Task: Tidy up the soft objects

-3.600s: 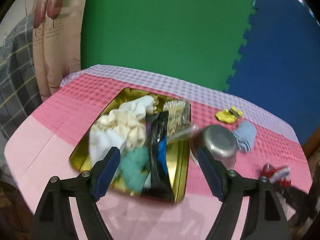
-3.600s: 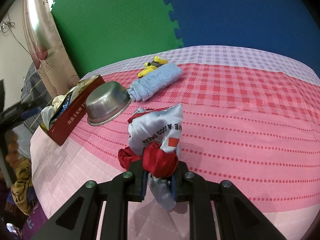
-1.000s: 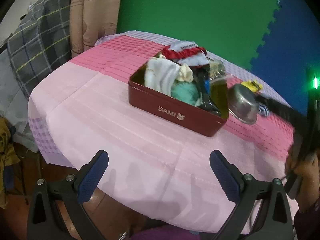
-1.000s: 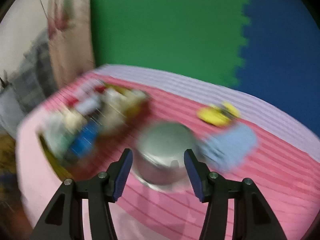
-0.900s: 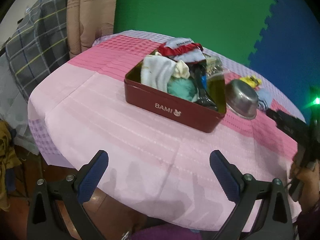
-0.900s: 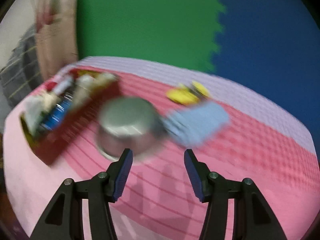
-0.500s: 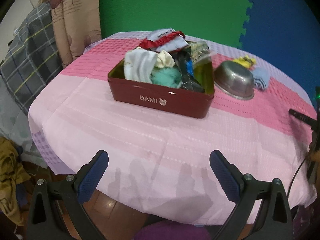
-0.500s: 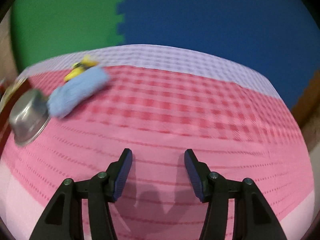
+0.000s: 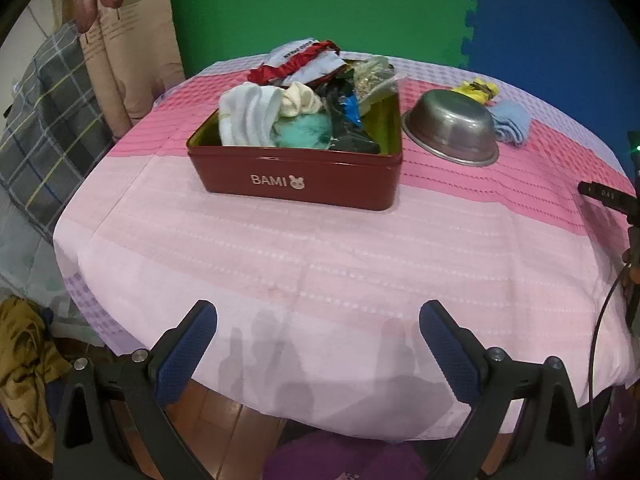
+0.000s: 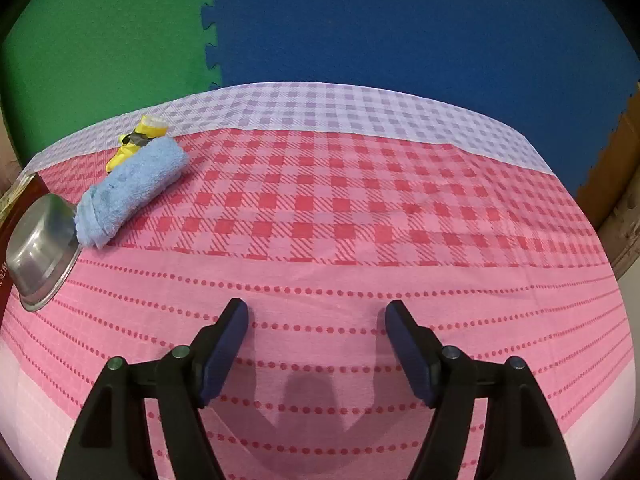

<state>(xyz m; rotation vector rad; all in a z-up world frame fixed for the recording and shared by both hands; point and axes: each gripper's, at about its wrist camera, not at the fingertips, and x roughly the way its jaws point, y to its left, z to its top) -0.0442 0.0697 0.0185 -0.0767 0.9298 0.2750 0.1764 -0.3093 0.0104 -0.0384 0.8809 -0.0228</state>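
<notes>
Red tin [image 9: 296, 178] left-centre on surface [image 9: 320, 264], stuffed with soft items, red-white cloth [image 9: 304, 58] on top. Left hand-held gripper [image 9: 318, 344] spread, empty. Blue towel [image 10: 128, 190], yellow item [image 10: 138, 140] outside tin, likely next. Right hand-held gripper [image 10: 316, 346] empty, jaws just opening wider, probably for towel.

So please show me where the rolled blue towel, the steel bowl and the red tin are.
rolled blue towel [image 10: 130, 192], right wrist view, middle of the roll.
steel bowl [image 9: 454, 126], left wrist view, outer wall.
red tin [image 9: 320, 178], left wrist view, front wall.

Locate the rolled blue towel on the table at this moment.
In the right wrist view the rolled blue towel lies far left on the tablecloth, between the upturned steel bowl and a small yellow item.
</notes>
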